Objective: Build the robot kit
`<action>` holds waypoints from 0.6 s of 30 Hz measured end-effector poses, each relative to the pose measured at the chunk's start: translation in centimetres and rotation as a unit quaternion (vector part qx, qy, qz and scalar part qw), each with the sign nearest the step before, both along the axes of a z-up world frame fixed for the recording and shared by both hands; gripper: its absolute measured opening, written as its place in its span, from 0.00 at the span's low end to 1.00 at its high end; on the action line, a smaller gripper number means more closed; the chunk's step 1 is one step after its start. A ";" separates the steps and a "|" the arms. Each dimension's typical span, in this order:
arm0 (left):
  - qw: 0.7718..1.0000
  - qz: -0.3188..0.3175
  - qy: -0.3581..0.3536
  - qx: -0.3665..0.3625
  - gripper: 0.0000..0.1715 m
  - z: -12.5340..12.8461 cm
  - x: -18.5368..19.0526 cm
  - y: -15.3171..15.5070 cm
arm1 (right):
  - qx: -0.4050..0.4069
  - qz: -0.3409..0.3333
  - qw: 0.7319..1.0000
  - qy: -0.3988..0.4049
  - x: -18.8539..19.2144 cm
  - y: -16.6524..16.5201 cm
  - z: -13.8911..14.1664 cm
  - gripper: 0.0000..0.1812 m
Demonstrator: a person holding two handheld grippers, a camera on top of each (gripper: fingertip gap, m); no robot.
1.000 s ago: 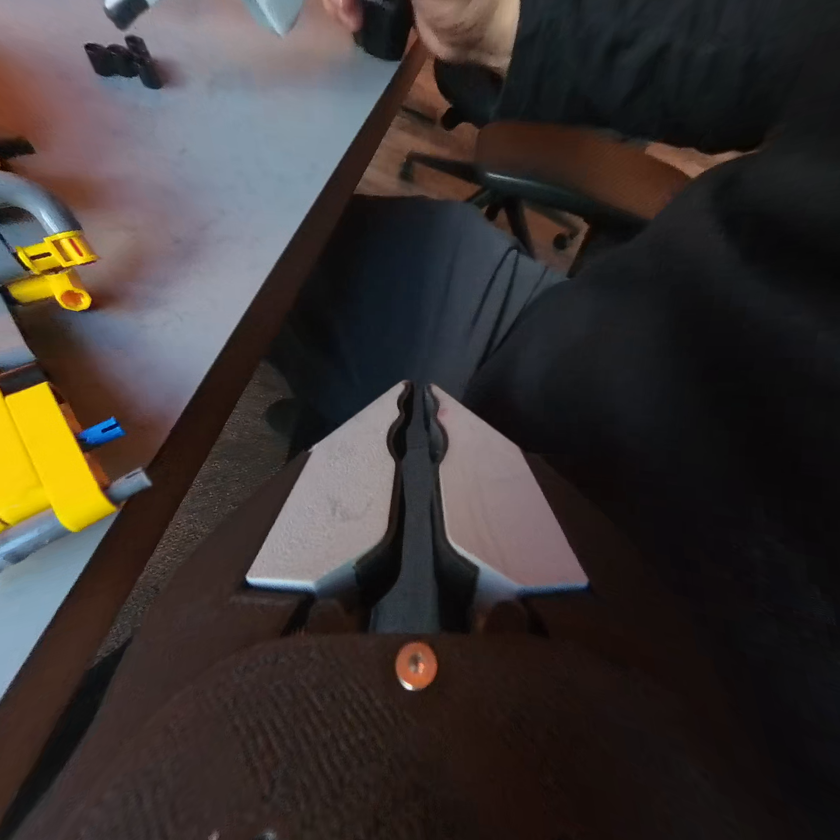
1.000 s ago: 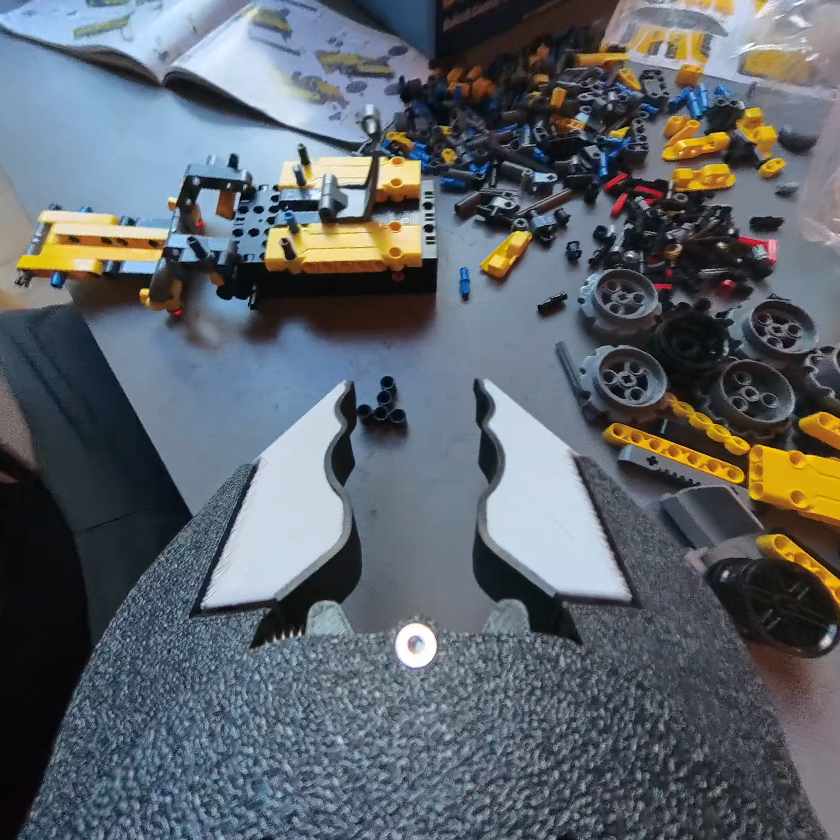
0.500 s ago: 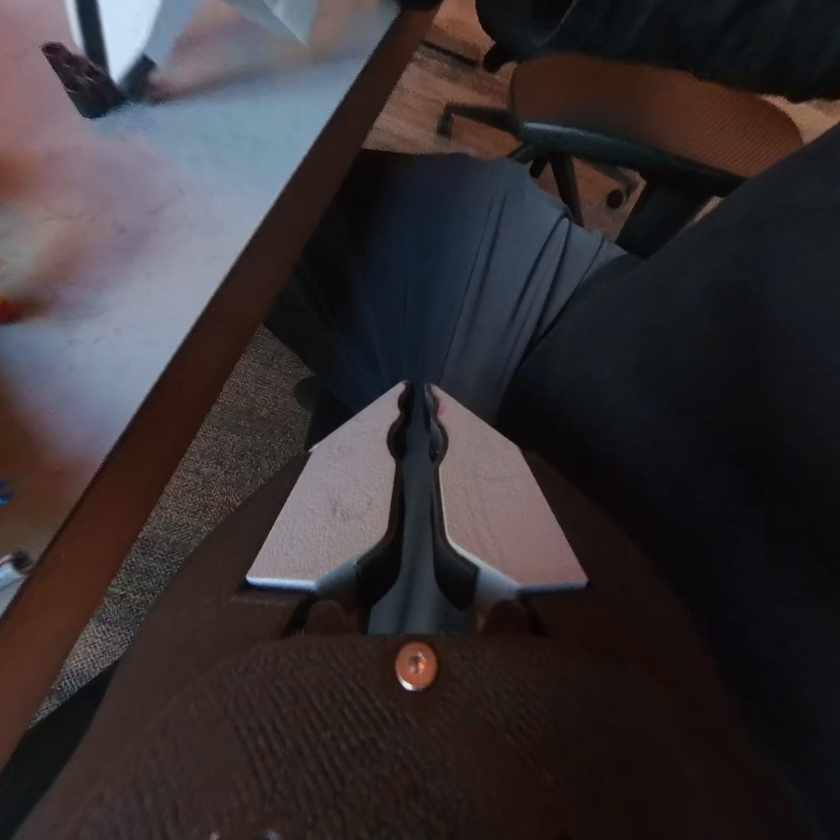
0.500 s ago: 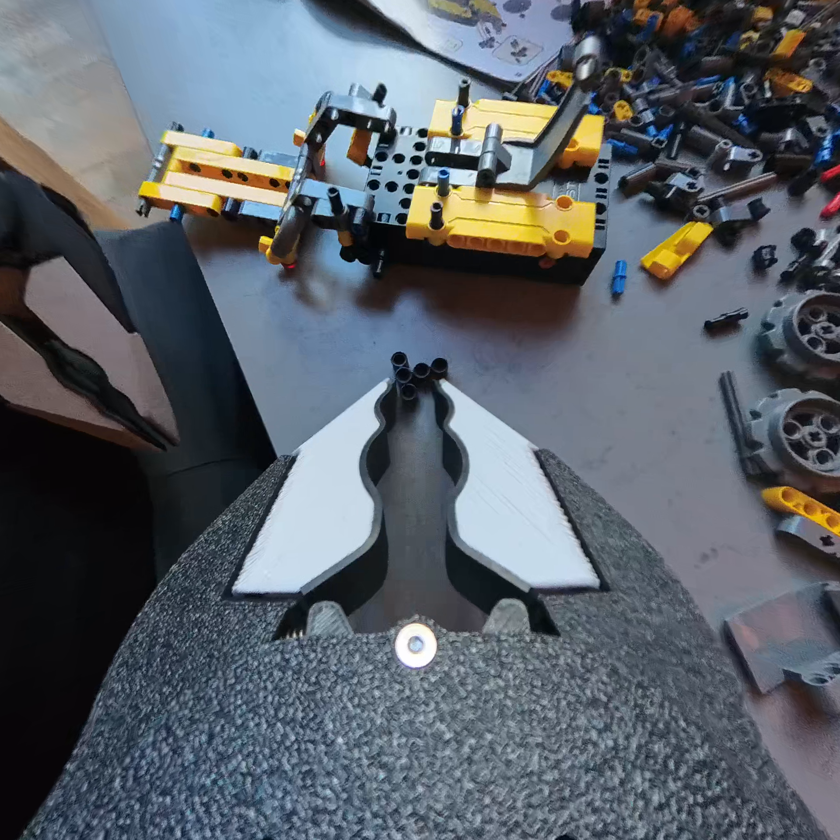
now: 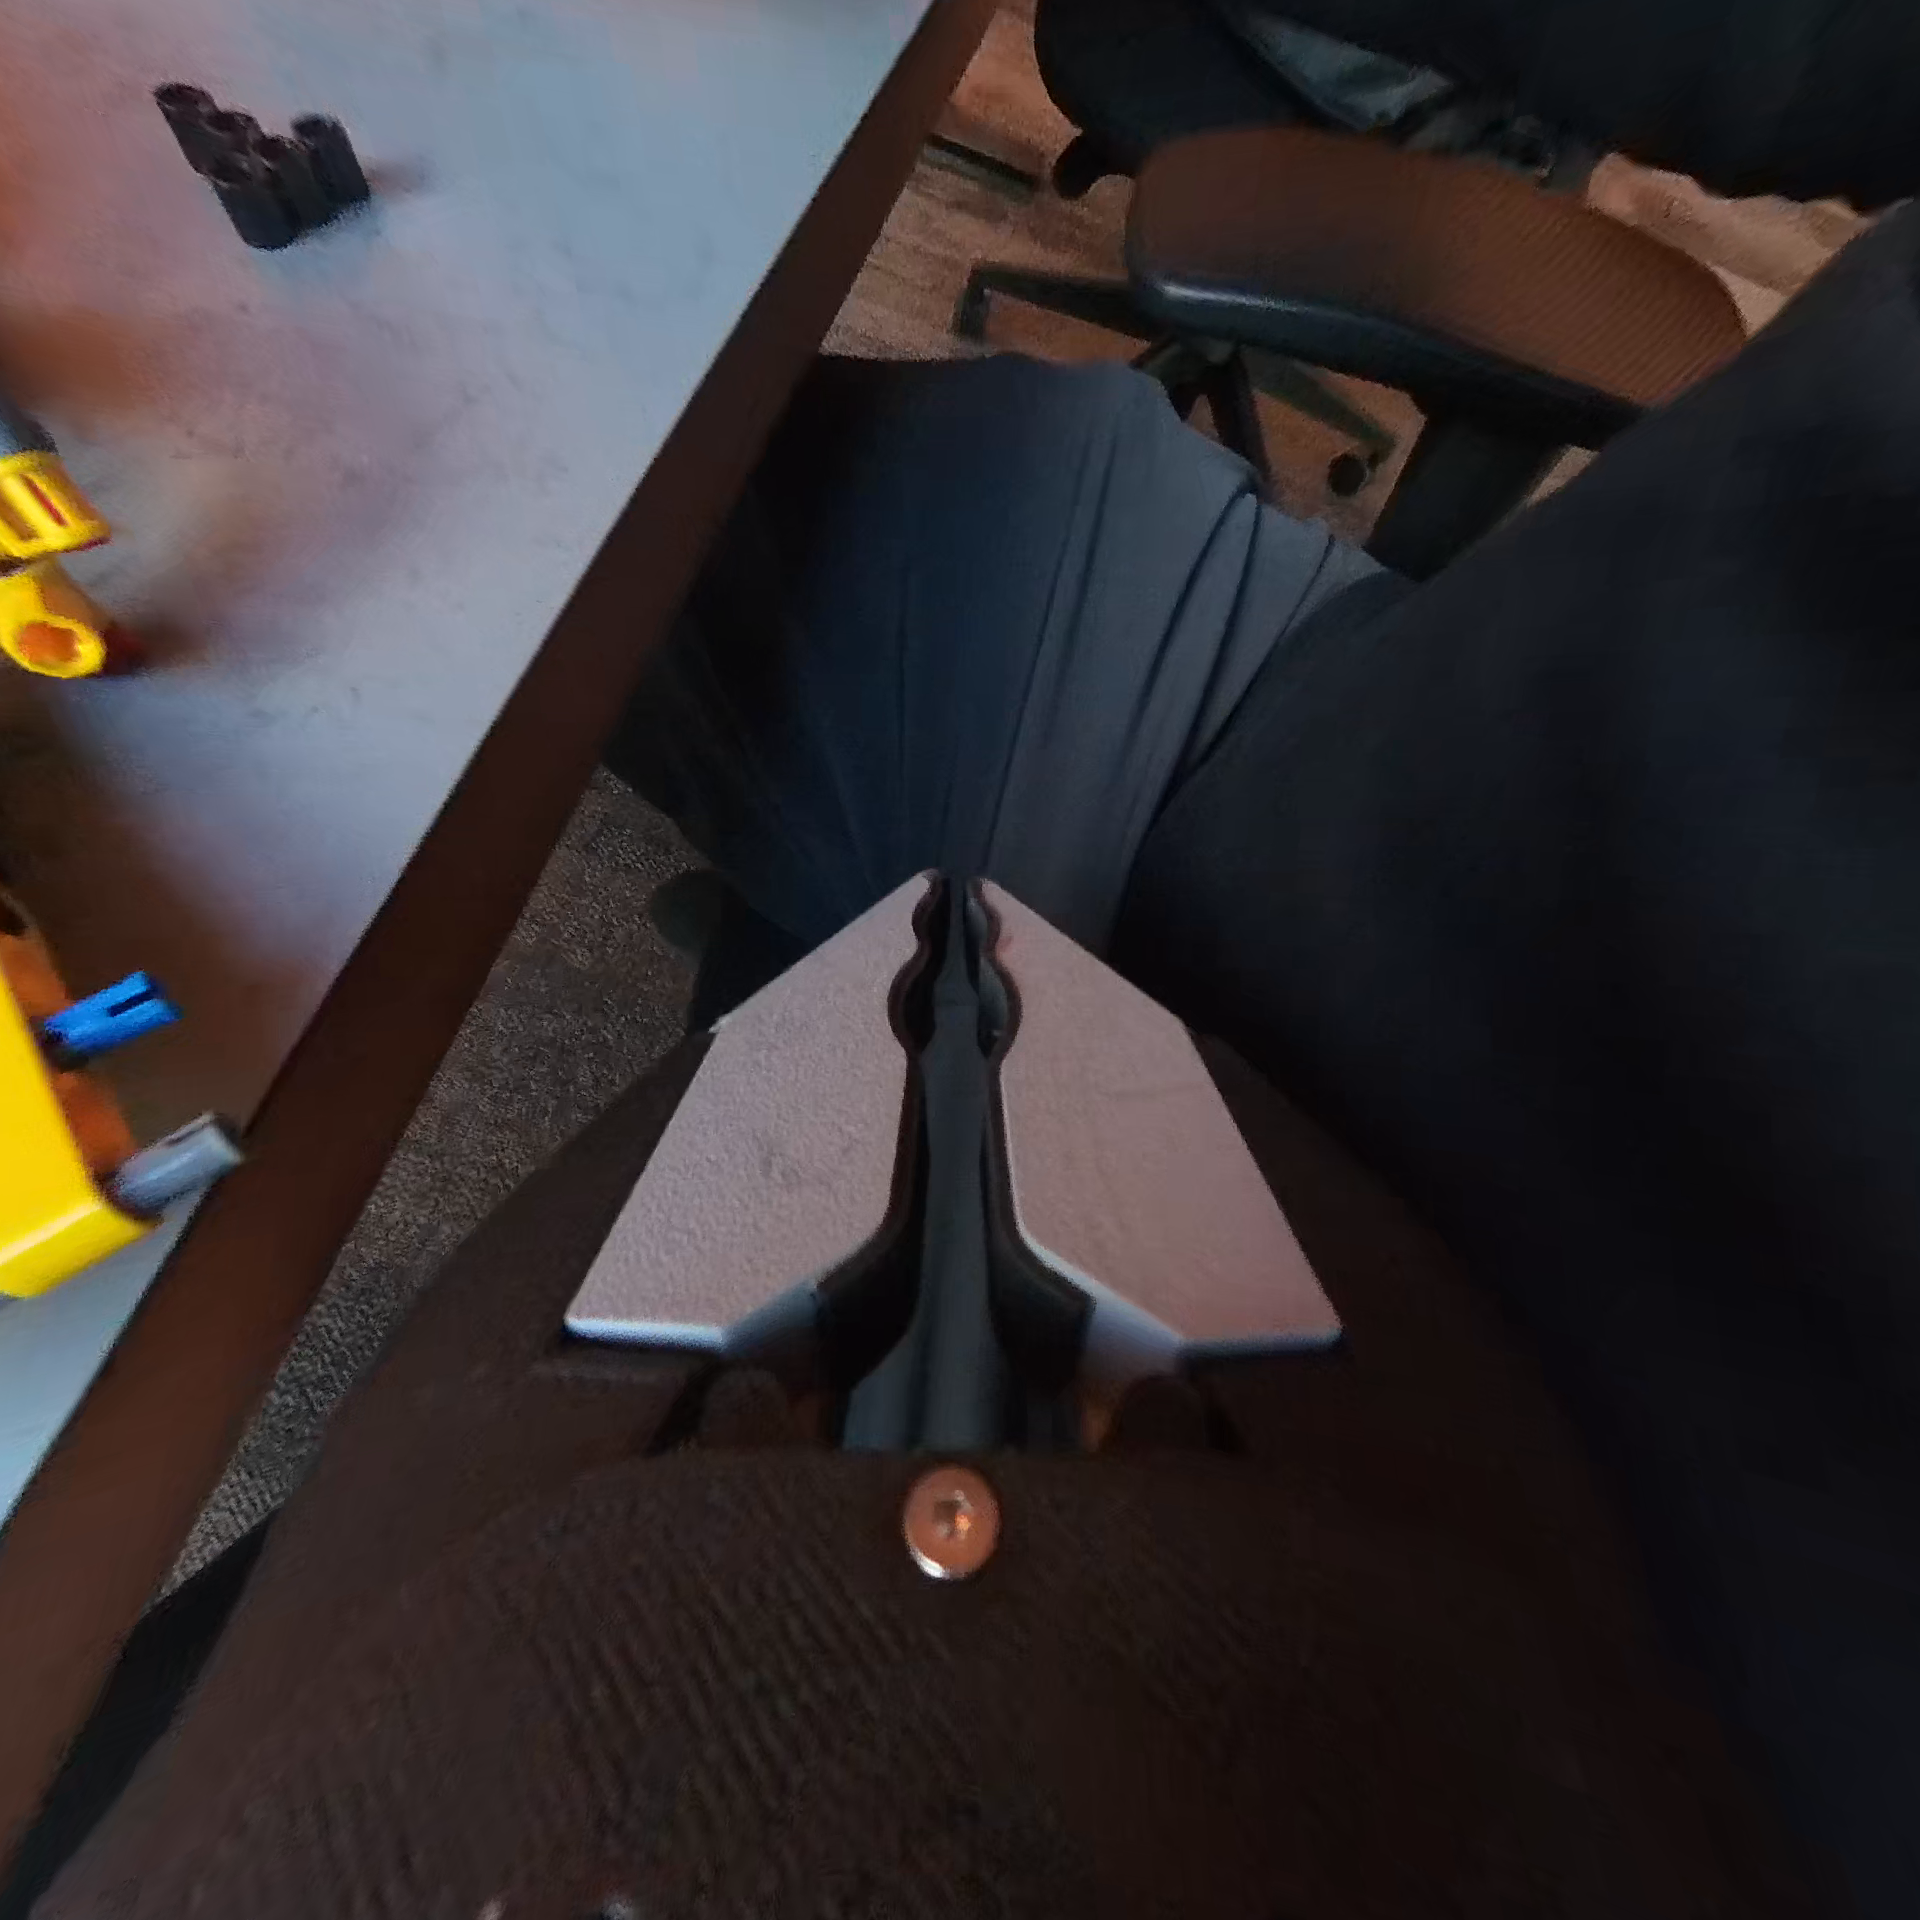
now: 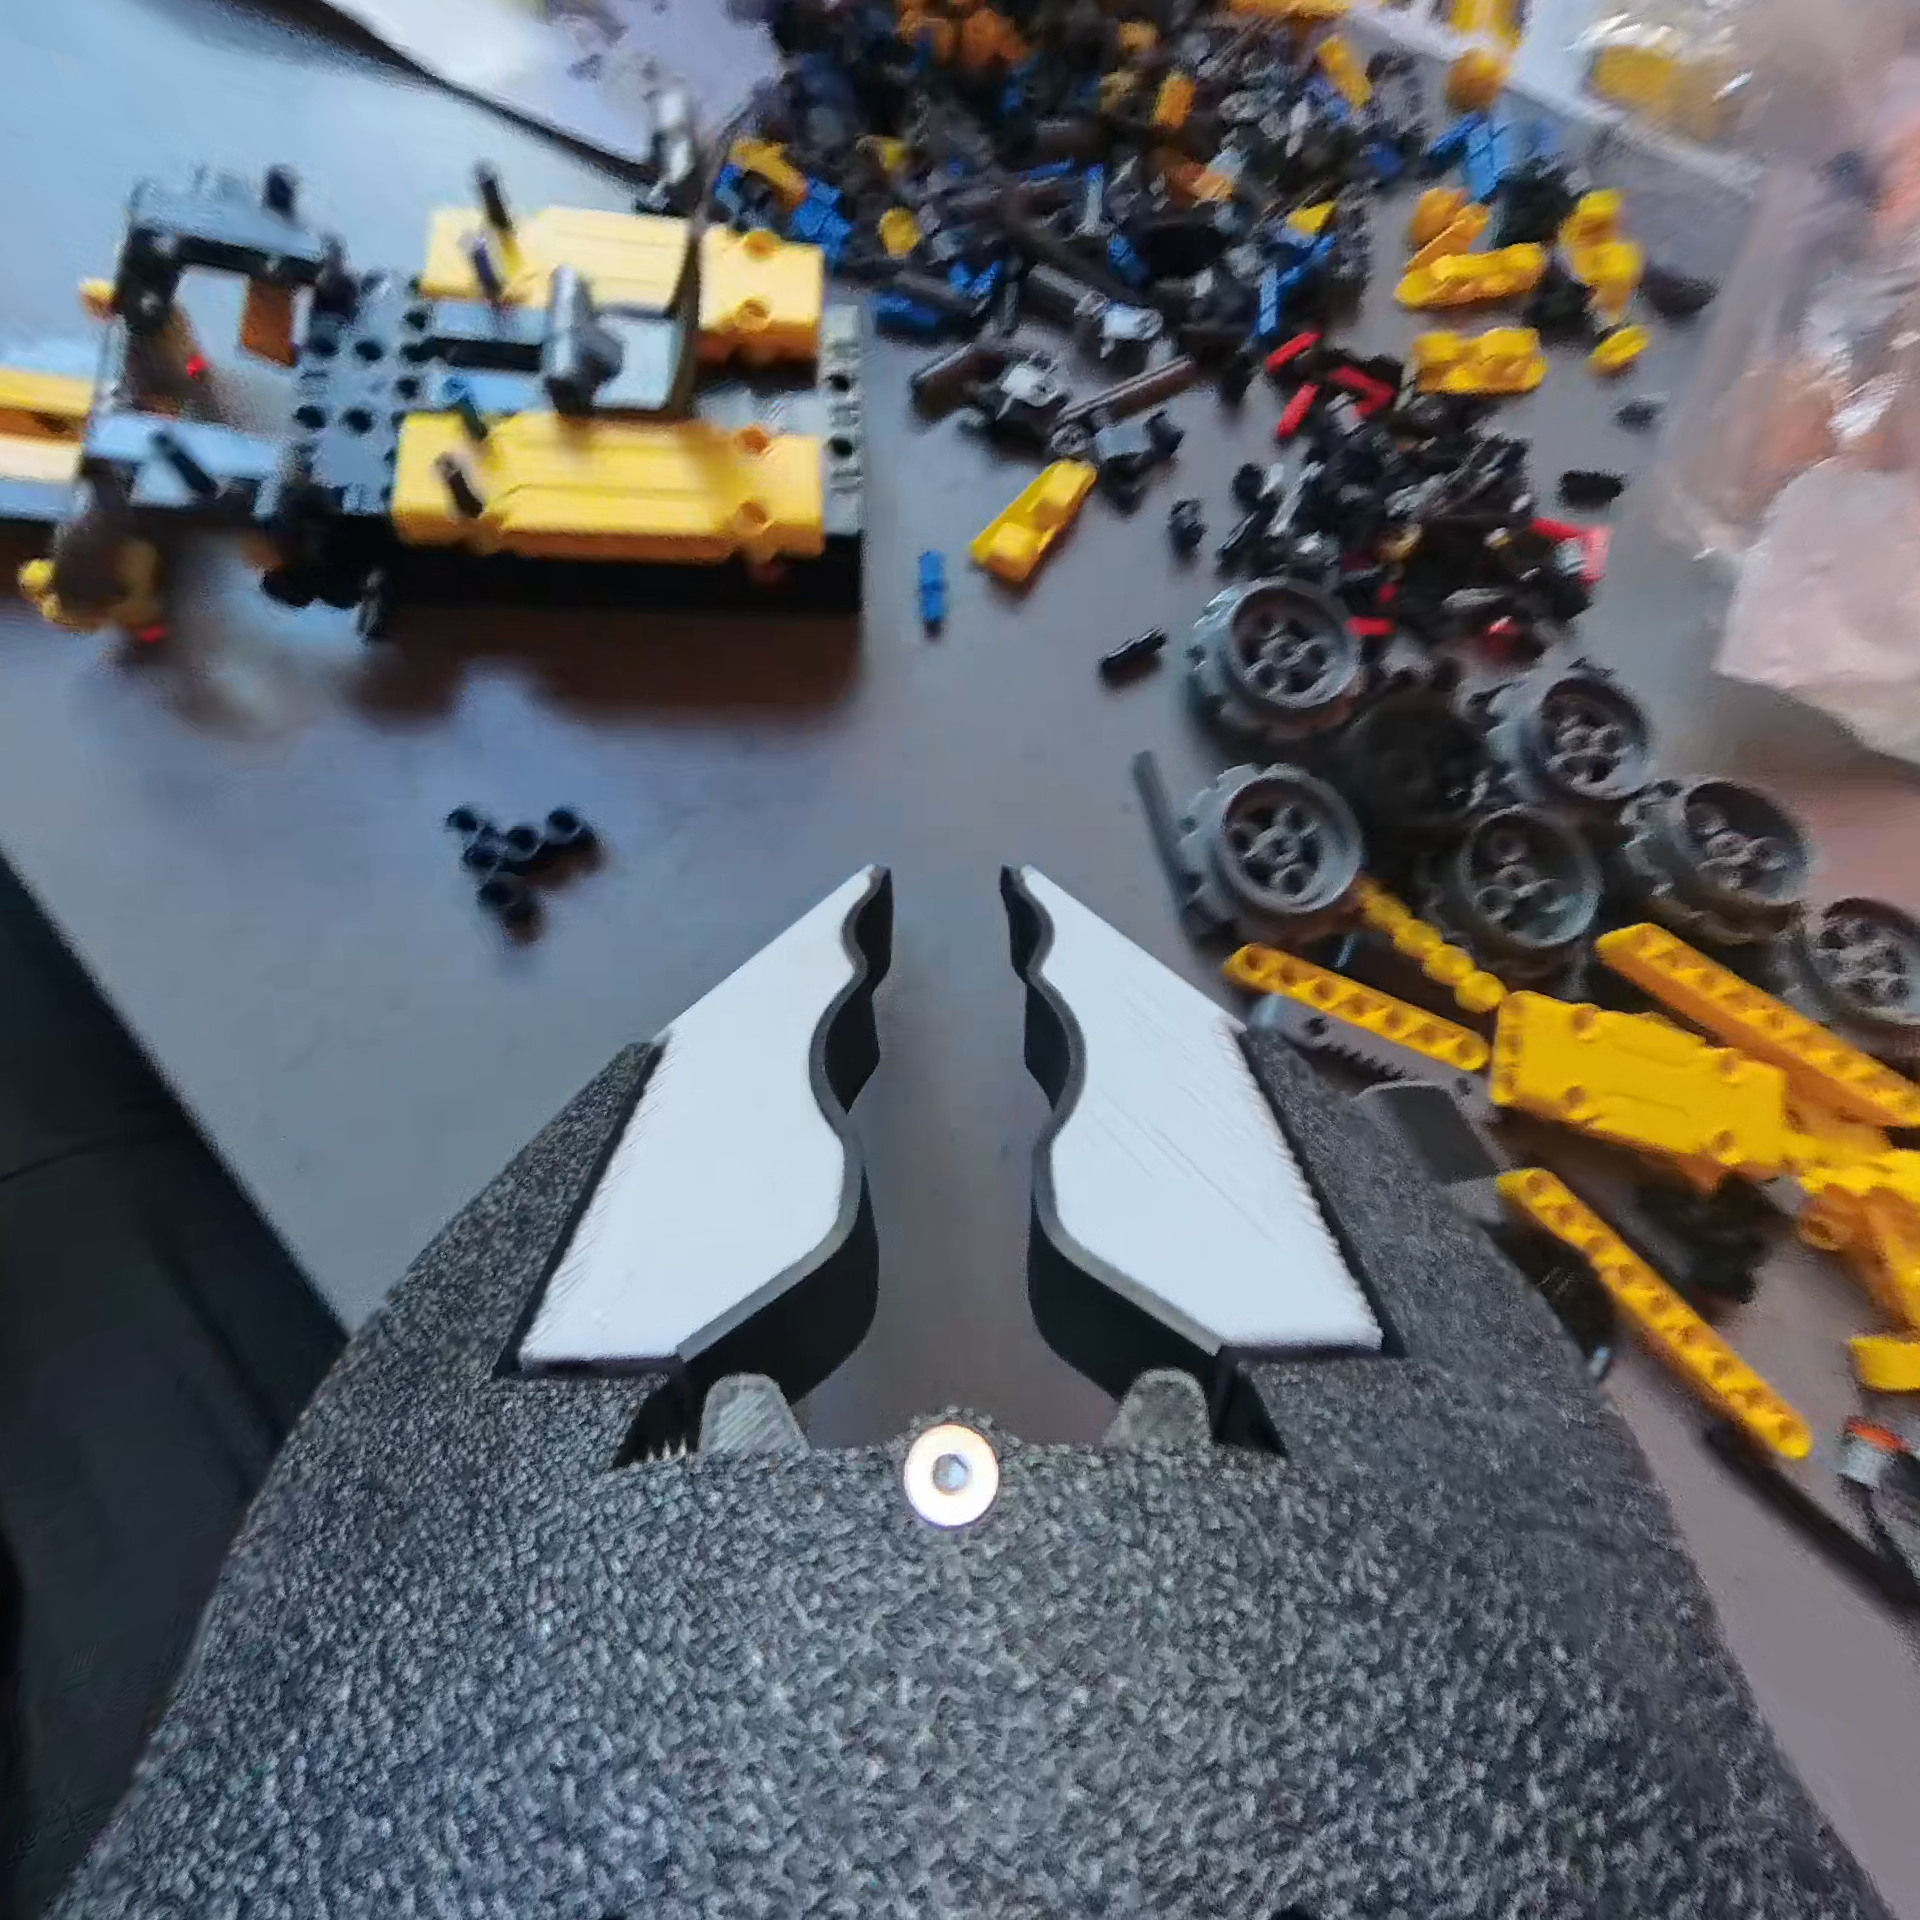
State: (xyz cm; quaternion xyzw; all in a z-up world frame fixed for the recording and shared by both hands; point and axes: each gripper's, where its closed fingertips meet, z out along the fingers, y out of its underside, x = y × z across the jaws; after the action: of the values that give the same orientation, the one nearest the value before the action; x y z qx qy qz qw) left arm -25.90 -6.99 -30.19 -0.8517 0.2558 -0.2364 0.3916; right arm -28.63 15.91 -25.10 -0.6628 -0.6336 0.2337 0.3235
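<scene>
The right hand-held gripper hung spread and empty above the counter, near black pins. The left hand-held gripper was pressed together, empty, beside the counter edge. The model stood half built.

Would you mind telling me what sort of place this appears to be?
Probably an office or hobby desk: a dark table covered in toy building pieces, a half-built yellow model, and a wheeled office chair on carpet.

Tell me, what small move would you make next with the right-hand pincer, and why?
Probably shift the right gripper a little to its left and forward, toward the small black connector piece. Its jaws stand apart with nothing between them, and that piece lies alone on the bare table, ahead and left of the tips, apart from the crowded pile of loose parts. The left gripper is shut, off the table's edge.
</scene>
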 end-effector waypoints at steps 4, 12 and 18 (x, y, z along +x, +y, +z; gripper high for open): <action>0.997 0.040 0.003 0.068 0.00 2.5 -1.5 0.8 | -0.003 -0.020 1.000 0.018 -2.1 1.7 0.8 0.20; 0.978 0.121 -0.046 0.167 0.05 7.3 -6.1 1.5 | -0.035 -0.002 0.999 0.003 -5.9 4.3 1.7 0.18; 0.982 0.125 -0.046 0.131 0.05 5.3 -6.1 2.3 | -0.071 0.048 0.996 -0.005 -11.3 3.2 1.6 0.17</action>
State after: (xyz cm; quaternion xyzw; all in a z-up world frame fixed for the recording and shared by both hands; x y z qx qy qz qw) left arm -32.03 -4.71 -24.85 -0.8065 0.1573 -0.1892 0.5376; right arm -39.92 19.07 -23.53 -0.6539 -0.6481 0.2904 0.2609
